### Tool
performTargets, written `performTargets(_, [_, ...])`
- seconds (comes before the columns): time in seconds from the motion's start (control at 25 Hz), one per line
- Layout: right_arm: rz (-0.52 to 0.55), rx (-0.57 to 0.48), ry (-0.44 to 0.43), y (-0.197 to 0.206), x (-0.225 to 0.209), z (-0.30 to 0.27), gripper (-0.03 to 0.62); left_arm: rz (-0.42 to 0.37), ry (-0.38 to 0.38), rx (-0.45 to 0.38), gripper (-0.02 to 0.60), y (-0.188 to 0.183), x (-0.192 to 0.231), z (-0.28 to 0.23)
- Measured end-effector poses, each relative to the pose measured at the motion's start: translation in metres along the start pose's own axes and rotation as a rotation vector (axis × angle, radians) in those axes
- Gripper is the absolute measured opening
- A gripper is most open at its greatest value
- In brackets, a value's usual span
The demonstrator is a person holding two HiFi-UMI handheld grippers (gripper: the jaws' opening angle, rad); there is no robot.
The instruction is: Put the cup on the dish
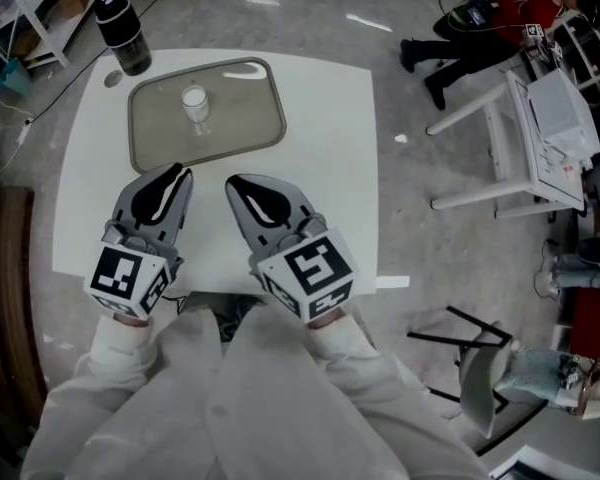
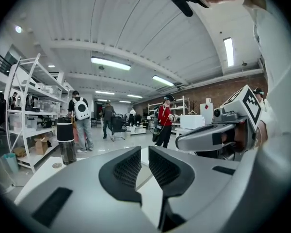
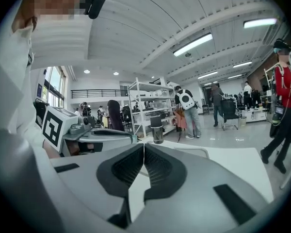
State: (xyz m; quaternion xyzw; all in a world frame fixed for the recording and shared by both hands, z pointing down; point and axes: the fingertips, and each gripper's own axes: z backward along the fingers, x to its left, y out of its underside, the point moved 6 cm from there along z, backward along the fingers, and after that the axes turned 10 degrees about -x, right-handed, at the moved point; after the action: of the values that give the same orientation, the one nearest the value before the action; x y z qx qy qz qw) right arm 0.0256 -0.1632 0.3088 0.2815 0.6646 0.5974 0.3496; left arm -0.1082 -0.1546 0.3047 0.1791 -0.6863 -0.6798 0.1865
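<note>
A small clear cup (image 1: 195,106) stands upright in the far half of a grey rectangular dish (image 1: 255,133) at the back of the white table (image 1: 330,168). Both grippers hover over the table's near part, well short of the dish and pointing toward it. My left gripper (image 1: 180,172) (image 2: 144,150) has its jaws a narrow slit apart, with nothing between them. My right gripper (image 1: 234,181) (image 3: 143,146) is shut, pads meeting at the tips, and holds nothing. Neither gripper view shows the cup.
A black tumbler (image 1: 122,33) (image 2: 66,140) (image 3: 157,128) stands at the table's far left corner, beside the dish. To the right on the floor are a white desk (image 1: 540,138) and a chair (image 1: 480,368). People and shelves (image 2: 29,120) are farther off.
</note>
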Motion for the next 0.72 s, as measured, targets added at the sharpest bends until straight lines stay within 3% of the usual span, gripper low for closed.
performTargets(0.16, [0.004,-0.013,-0.006,0.003,0.010,0.016,0.014,0.008,0.022,-0.016,0.009,0.001,-0.027,0.013])
performTargets(0.36, [0.012,-0.022,-0.016,0.006,0.021,0.036,0.013,0.023,0.072,-0.037,0.008,0.000,-0.060,0.027])
performTargets(0.72, [-0.002,-0.006,-0.042,0.016,0.038,0.061,0.012,0.039,0.067,-0.005,0.008,0.007,-0.088,0.041])
